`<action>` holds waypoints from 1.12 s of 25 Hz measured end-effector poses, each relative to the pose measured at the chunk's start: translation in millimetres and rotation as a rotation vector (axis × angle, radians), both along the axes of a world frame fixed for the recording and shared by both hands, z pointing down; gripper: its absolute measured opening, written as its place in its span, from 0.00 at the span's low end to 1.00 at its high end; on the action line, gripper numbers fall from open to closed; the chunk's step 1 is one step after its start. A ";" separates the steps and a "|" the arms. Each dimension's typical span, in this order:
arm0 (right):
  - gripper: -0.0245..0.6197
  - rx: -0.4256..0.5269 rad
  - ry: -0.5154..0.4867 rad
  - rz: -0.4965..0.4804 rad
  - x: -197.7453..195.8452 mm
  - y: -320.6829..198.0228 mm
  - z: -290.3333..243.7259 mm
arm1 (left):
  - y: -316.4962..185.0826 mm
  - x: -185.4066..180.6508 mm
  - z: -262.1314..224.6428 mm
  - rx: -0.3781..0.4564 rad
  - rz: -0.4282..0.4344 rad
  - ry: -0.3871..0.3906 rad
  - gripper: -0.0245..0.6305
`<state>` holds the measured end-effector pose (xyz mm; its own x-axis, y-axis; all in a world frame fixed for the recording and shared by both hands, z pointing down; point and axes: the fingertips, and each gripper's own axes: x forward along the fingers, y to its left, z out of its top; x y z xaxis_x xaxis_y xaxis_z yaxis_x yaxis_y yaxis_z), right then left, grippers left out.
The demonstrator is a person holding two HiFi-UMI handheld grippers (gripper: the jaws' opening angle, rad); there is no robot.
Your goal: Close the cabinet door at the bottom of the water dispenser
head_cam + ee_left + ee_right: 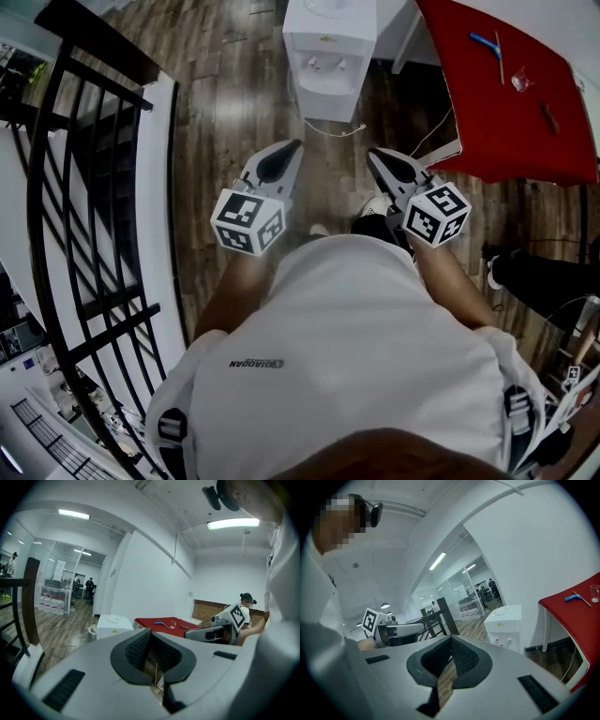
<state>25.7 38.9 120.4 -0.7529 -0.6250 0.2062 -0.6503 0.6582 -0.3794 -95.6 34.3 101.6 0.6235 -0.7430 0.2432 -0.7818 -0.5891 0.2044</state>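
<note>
White dispenser (328, 66) ahead; left gripper (294, 147), right gripper (374, 155) apparently closed.

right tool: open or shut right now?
Shut. In the right gripper view the right tool has its jaws meeting at the tip, with nothing between them.

A bright, cool, evenly lit indoor room. Strip lights (233, 523) on the ceiling, high above the dispenser (112, 625), give flat light with soft shadows. The wood floor (225, 103) left of the dispenser shows a pale sheen. Both gripper views are fisheye circles with black corners and bowed lines. The head view curves the railing (103, 42) far left of the dispenser.
</note>
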 end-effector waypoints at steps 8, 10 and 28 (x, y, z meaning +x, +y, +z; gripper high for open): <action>0.07 0.006 0.011 0.016 -3.7 5.4 4.7 | 6.6 7.2 -2.6 0.002 0.032 0.013 0.03; 0.07 0.012 0.022 0.013 -4.8 5.7 4.7 | 9.6 10.2 -0.9 0.000 0.043 0.010 0.03; 0.07 0.036 0.041 0.001 -9.5 -2.4 -1.7 | 3.5 4.4 -7.9 0.023 0.027 -0.013 0.03</action>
<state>16.3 36.5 118.7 -0.7435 -0.6333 0.2147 -0.6657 0.6701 -0.3284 -91.1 37.9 93.7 0.6400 -0.7318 0.2344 -0.7683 -0.6141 0.1805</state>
